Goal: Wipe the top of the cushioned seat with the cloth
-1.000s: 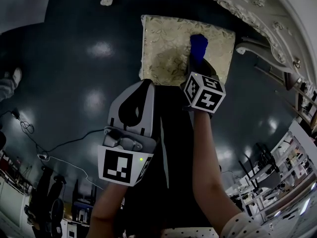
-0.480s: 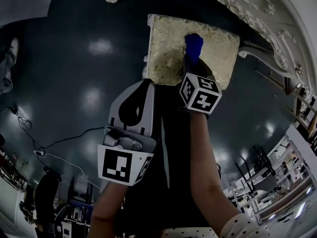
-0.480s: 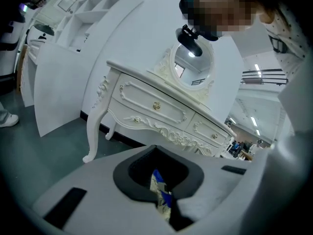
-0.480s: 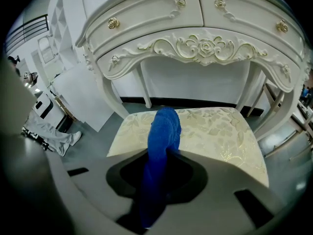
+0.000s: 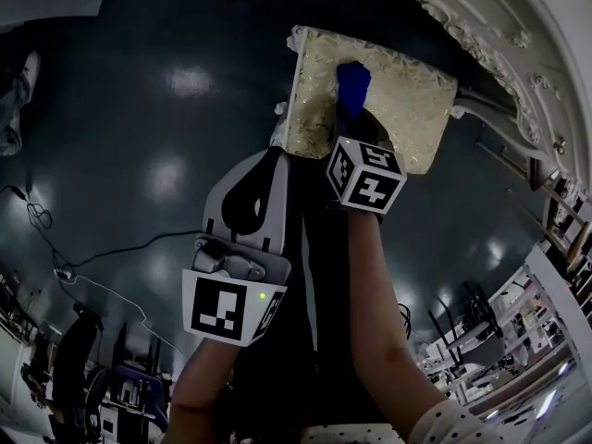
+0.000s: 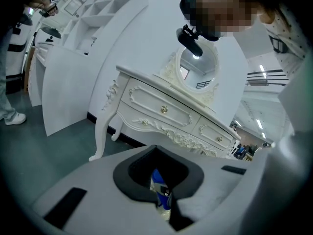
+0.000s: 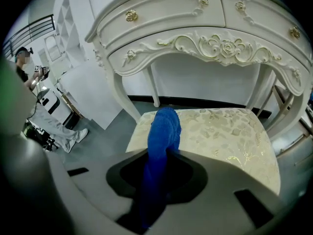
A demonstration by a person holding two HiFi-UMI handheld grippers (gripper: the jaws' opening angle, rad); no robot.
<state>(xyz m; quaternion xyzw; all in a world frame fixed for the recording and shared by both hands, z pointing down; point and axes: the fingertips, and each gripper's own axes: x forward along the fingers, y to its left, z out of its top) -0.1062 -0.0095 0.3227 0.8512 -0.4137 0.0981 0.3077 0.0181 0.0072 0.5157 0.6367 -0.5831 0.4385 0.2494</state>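
Jaws of right gripper [image 5: 344,123] pinch blue cloth [image 5: 352,83], its free end on cushioned seat [image 5: 412,109] toward 9 o'clock for wiping; left gripper [image 5: 271,160] jaws together, empty, idle.

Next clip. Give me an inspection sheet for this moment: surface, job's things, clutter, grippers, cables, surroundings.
Surface: cushioned seat, pale floral top, standing by the white dressing table.
Job's things: blue cloth, raised over the seat top; contact cannot be told.
Clutter: nothing seen on the seat besides the cloth.
Grippers: right gripper shut on the cloth, over the seat; left gripper jaws together, empty, short of the seat.
Cables: thin cables on the floor to the left.
Surroundings: dark glossy floor; a person standing far off in the right gripper view.
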